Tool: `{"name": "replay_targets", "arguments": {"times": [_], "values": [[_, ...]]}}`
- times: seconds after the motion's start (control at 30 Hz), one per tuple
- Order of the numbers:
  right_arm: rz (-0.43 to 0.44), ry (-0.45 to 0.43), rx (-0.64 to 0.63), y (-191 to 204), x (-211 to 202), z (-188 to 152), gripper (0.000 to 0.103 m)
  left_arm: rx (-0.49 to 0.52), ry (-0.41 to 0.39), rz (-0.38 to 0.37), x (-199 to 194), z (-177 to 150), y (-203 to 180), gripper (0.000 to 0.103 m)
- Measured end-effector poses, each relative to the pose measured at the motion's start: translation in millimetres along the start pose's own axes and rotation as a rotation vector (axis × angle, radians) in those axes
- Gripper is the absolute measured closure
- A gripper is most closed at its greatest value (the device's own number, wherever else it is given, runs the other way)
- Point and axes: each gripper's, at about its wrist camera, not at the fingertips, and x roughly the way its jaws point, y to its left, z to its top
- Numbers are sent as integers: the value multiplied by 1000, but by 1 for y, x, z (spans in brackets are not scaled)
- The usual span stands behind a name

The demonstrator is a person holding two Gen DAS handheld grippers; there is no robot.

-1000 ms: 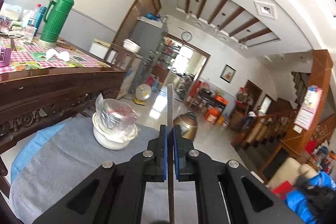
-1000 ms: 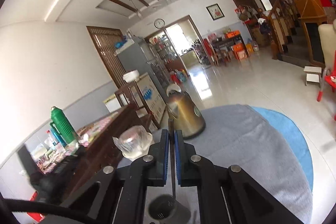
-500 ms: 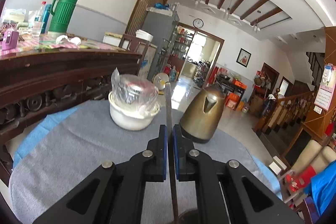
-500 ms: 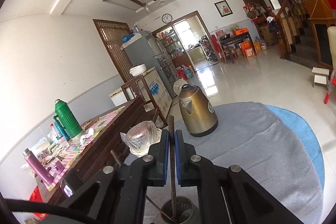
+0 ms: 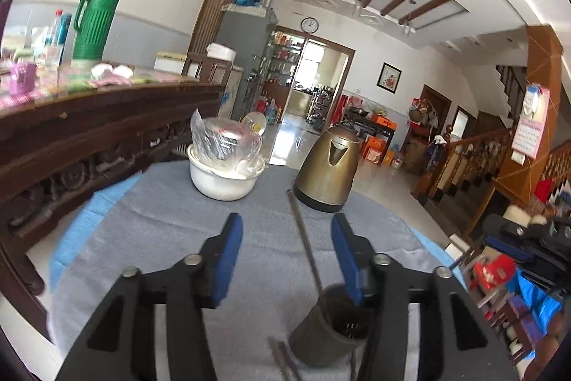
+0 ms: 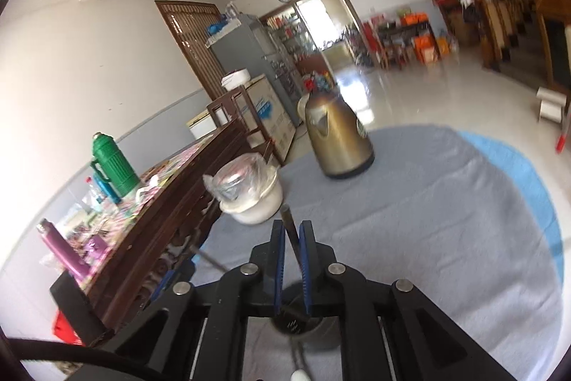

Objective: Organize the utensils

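Nearest us, a dark utensil cup [image 5: 330, 327] stands on the grey-clothed table [image 5: 150, 238], right under both tools. We judge this the drop-in step: each tool is letting a chopstick go into the cup. The left tool [image 5: 287, 254] is opening, its blue pads well apart, and its chopstick [image 5: 305, 241] leans free between them with its lower end in the cup. The right tool [image 6: 292, 261] is also opening, the gap yet narrow; its chopstick [image 6: 289, 234] sits slanted between the pads, and whether they touch it we cannot tell. More sticks [image 5: 282, 357] lie on the cloth just beside the cup.

Next, we think both tools should lift straight clear so the leaning sticks are not tipped out, then go for the loose ones.

Farther off stand a white bowl [image 5: 223, 179] with wrapped contents and a brass kettle [image 5: 328, 168], both near the far edge. The cloth between is open. A dark wooden sideboard [image 5: 89, 134] crowds the left side.
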Motion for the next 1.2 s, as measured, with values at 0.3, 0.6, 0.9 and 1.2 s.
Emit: {"name": "replay_targets", "arguments": {"times": [0.3,0.6,0.9,1.2], "values": [[-18,-76,59,-41,-55,-41,33,111,73,87,-51,-33,-4,29],[-80,-34,25,-68,-84,-77,33,198,341,168,-57,-70,-26,29],[-86,22,54,-89,-96,-106,33,238,344,192,-88,-78,-20,28],[-27,54,34,-82,-96,-119,35,208,398,204,-94,-91,-6,28]]}}
